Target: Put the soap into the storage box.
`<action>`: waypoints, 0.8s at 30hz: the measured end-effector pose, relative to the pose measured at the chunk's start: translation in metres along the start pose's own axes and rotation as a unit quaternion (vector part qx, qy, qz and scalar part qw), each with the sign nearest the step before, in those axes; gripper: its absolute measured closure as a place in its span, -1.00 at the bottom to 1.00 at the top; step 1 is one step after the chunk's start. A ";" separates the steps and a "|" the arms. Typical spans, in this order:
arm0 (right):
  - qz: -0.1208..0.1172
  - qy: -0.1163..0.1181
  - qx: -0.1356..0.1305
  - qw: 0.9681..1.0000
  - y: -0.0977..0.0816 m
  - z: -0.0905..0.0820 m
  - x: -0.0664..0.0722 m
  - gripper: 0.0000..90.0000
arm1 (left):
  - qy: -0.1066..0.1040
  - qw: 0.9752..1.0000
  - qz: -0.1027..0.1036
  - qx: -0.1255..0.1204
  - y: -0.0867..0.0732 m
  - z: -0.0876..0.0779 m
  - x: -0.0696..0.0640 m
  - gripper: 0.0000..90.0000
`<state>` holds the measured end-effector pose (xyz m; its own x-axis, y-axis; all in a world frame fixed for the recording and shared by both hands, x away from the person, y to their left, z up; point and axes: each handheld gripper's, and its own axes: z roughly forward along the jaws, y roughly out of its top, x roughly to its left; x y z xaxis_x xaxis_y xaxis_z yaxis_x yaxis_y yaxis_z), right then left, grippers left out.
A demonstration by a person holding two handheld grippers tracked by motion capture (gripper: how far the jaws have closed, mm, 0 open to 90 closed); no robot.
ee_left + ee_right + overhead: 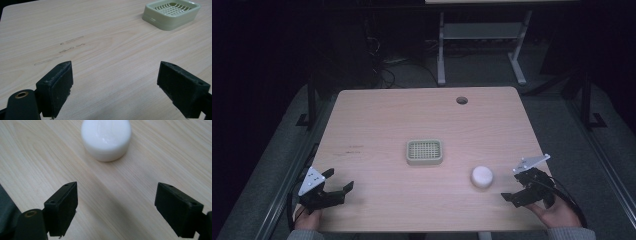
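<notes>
A pale green soap dish [424, 152] with a slotted grid floor sits near the middle of the wooden table [377, 125]; the left gripper view has this dish [172, 13] at its upper right. A round white soap bar [482, 176] lies to the dish's right and nearer me, and it sits close ahead of the jaws in the right gripper view, soap bar [106, 138]. My left gripper [338, 181] rests open at the front left corner, its jaws wide apart over bare wood. My right gripper [515, 191] is open just right of the soap, apart from it.
A round cable hole [462, 100] is cut near the table's far edge. Faint scuff marks [67, 46] streak the wood left of the dish. Beyond the table stand grey desk legs [441, 50] and loose cables on a dark floor.
</notes>
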<state>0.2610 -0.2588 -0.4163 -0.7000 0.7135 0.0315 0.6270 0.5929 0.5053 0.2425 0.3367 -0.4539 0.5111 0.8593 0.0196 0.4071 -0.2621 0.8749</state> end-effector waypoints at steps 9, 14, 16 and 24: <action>-0.026 0.004 0.010 1.000 0.017 -0.003 0.006 -0.60 | 0.002 1.000 0.004 -0.005 0.001 -0.002 -0.001 -0.71; -0.032 0.001 0.016 0.999 0.023 -0.004 0.005 -0.61 | 0.002 1.000 0.003 -0.004 0.000 -0.001 0.000 -0.71; -0.037 0.001 0.020 0.999 0.028 -0.004 0.005 -0.61 | 0.003 1.000 0.000 -0.006 0.000 -0.001 0.000 -0.71; -0.053 0.000 0.036 0.998 0.042 -0.002 0.007 -0.61 | 0.004 1.000 0.003 -0.005 0.001 -0.001 0.000 -0.71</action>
<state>0.2815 -0.2295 -0.3932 -0.7636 0.6454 -0.0197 0.5725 0.6908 0.4416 0.2423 0.3362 -0.4526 0.5077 0.8611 0.0275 0.3970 -0.2621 0.8796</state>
